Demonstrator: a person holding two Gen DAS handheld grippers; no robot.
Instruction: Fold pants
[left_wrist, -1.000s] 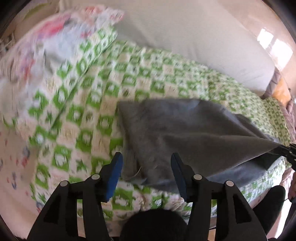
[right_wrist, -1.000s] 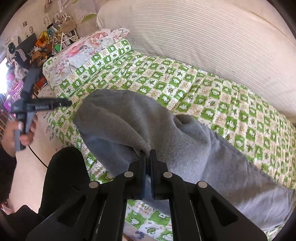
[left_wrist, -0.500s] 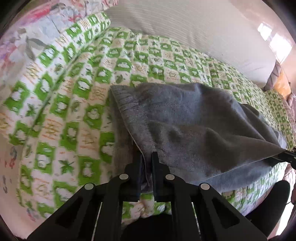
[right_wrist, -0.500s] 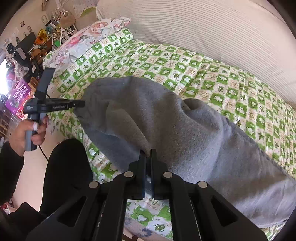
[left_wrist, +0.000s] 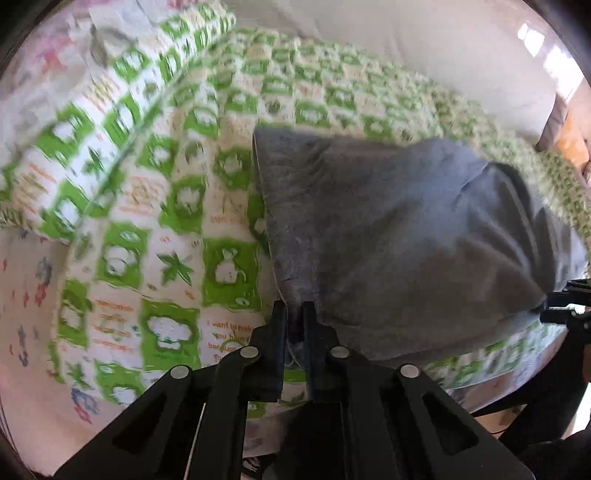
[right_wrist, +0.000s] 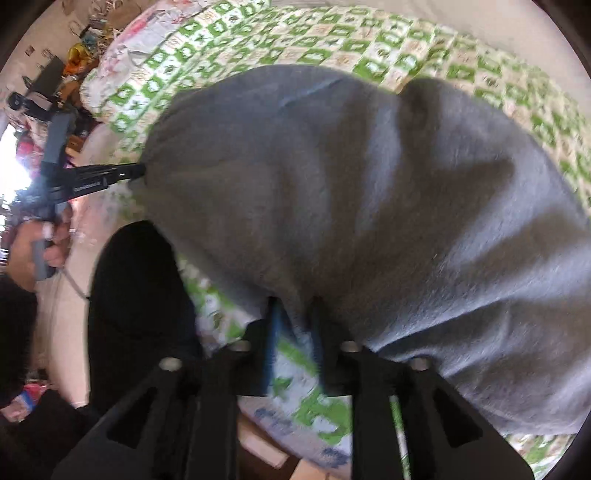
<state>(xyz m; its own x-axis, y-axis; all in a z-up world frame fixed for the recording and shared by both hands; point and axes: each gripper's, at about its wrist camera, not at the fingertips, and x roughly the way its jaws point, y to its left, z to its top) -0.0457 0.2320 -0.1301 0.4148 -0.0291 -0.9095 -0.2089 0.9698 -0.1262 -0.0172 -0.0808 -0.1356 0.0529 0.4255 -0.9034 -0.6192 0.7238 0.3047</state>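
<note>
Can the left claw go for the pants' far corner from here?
Probably not yet: the left claw is shut on the pants' near edge. Nothing blocks the way, but it must let go first.

The bedsheet (left_wrist: 221, 328) reads "I want to mak…", rest unreadable.

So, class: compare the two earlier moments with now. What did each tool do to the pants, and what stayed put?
The left tool, open a second ago, closed on the pants edge and now holds it. The right tool, clamped on the cloth before, now shows a gap between its fingers with blue pads visible, so it seems to be letting go. The pants have swung up closer to the right camera. The quilt stayed spread on the bed.
</note>
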